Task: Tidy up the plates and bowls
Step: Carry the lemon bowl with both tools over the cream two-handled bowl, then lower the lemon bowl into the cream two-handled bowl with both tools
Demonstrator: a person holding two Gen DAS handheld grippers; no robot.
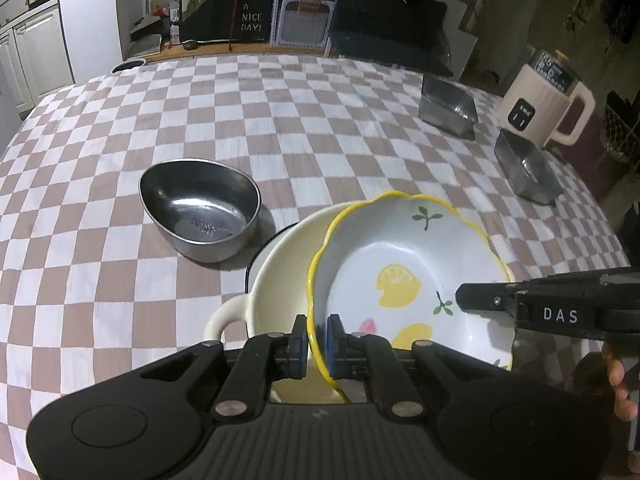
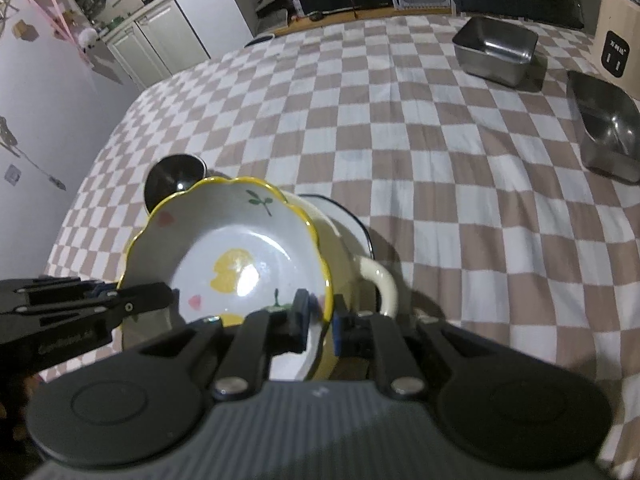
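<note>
A white lemon-print bowl (image 1: 400, 272) (image 2: 240, 248) with a scalloped yellow rim sits tilted in the mouth of a cream two-handled pot (image 1: 288, 272) (image 2: 344, 236). My left gripper (image 1: 317, 330) is shut on the bowl's left rim, a pad on each side of the yellow edge. My right gripper (image 2: 320, 316) is shut on the opposite rim. Each view also shows a finger of the other gripper, the right one's (image 1: 484, 300) and the left one's (image 2: 148, 298), reaching in over the bowl. A round steel bowl (image 1: 200, 208) (image 2: 172, 176) stands empty just beyond the pot on the left.
Two square steel containers (image 1: 448, 108) (image 1: 524, 172) stand at the far right of the checkered tablecloth (image 1: 280, 120). A cream electric jug (image 1: 540, 100) is beside them at the edge. A person's fingers (image 1: 618, 384) show at the right. Shelves and boxes line the far side.
</note>
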